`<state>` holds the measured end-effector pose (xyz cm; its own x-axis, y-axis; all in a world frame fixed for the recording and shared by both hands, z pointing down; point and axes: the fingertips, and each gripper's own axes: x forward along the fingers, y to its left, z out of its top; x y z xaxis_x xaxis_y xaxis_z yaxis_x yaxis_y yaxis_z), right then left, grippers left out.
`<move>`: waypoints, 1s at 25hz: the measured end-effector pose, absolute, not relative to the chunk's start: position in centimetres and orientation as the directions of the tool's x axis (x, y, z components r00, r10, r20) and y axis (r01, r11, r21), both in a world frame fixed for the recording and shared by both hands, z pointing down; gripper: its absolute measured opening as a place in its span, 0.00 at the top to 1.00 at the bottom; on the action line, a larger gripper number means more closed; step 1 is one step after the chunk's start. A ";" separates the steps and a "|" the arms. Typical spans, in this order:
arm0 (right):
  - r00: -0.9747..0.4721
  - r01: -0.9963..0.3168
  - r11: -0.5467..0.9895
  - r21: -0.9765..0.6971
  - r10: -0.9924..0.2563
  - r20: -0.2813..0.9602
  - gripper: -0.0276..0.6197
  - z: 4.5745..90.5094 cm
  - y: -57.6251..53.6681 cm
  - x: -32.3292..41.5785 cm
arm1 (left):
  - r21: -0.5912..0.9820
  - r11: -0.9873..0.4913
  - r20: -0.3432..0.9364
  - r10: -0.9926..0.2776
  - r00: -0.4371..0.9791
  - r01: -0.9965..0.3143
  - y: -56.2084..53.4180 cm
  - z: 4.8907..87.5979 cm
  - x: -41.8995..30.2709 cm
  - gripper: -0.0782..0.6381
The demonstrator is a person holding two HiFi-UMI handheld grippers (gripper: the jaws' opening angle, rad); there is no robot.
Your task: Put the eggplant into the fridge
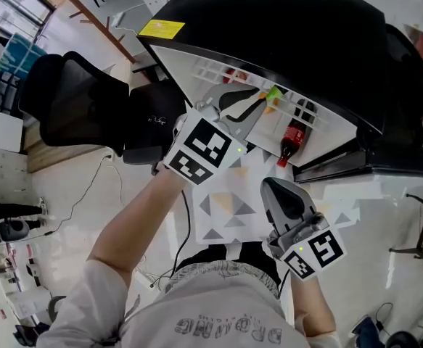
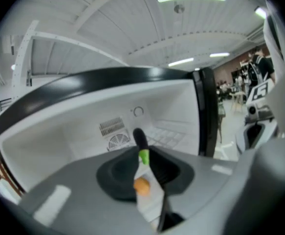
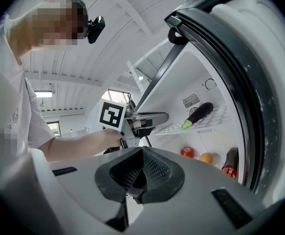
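Inside the fridge, one eggplant lies on the shelf, room free beside it; left gripper released near the shelf edge, right gripper clenched empty. Below I count one orange, one bottle.

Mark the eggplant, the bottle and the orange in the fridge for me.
eggplant [image 3: 200, 114]: right gripper view, middle of its dark body.
bottle [image 1: 292, 136]: head view, on its red label.
orange [image 3: 207, 158]: right gripper view, its middle.
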<state>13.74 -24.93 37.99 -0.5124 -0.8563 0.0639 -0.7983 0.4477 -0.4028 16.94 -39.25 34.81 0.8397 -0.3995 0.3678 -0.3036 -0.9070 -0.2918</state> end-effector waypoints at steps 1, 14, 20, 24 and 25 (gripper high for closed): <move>-0.513 -0.800 0.449 -0.397 -0.856 0.064 0.95 37.8 -25.0 13.4 | -0.287 -0.907 0.355 -0.401 0.845 -0.310 -38.8 34.6 16.3 0.80; -0.478 -0.846 0.436 -0.308 -0.876 0.072 0.95 35.0 -25.6 10.0 | -0.170 -0.924 0.162 -0.369 0.915 -0.343 -33.6 31.4 7.1 0.88; -0.442 -0.873 0.408 -0.269 -0.894 0.078 0.95 33.9 -25.7 9.2 | -0.163 -0.924 0.122 -0.365 0.923 -0.345 -32.5 30.6 3.9 0.88; -0.429 -0.882 0.400 -0.250 -0.900 0.075 0.95 33.3 -25.7 8.6 | -0.126 -0.926 0.098 -0.367 0.925 -0.355 -32.0 31.0 2.0 0.88; -0.428 -0.883 0.400 -0.245 -0.901 0.075 0.95 33.1 -25.7 8.4 | -0.116 -0.928 0.093 -0.366 0.926 -0.355 -32.0 31.2 1.6 0.88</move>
